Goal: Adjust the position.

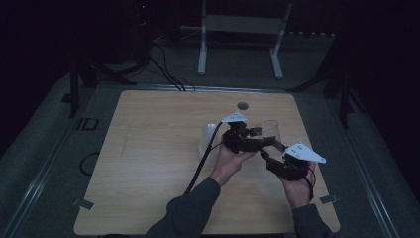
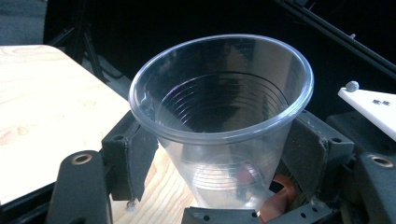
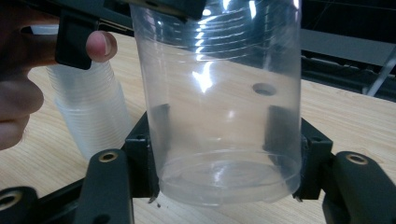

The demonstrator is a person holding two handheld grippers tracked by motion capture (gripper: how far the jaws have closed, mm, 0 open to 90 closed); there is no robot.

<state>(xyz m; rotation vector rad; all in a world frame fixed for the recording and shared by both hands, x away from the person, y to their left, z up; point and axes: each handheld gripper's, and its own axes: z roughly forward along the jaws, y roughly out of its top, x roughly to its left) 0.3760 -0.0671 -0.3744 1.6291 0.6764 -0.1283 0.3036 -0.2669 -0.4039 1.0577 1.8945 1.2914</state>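
A clear plastic cup [image 1: 271, 130] hangs just above the wooden table [image 1: 148, 148], right of centre. My left gripper [image 1: 256, 134] is shut on its upper wall. In the left gripper view the cup [image 2: 224, 116] tilts its mouth toward the camera, with a black jaw pressed on either side and the left gripper [image 2: 219, 158] closed around it. My right gripper [image 1: 271, 148] comes in from the lower right. In the right gripper view the right gripper [image 3: 229, 156] is shut on the cup's base [image 3: 224, 140], both pads against its wall.
A stack of nested clear cups [image 1: 208, 139] stands on the table just left of the hands, also seen as the stack [image 3: 88, 116] beside a thumb [image 3: 100, 45]. A small round hole [image 1: 242, 105] is in the tabletop behind. Dark stands and cables lie beyond the far edge.
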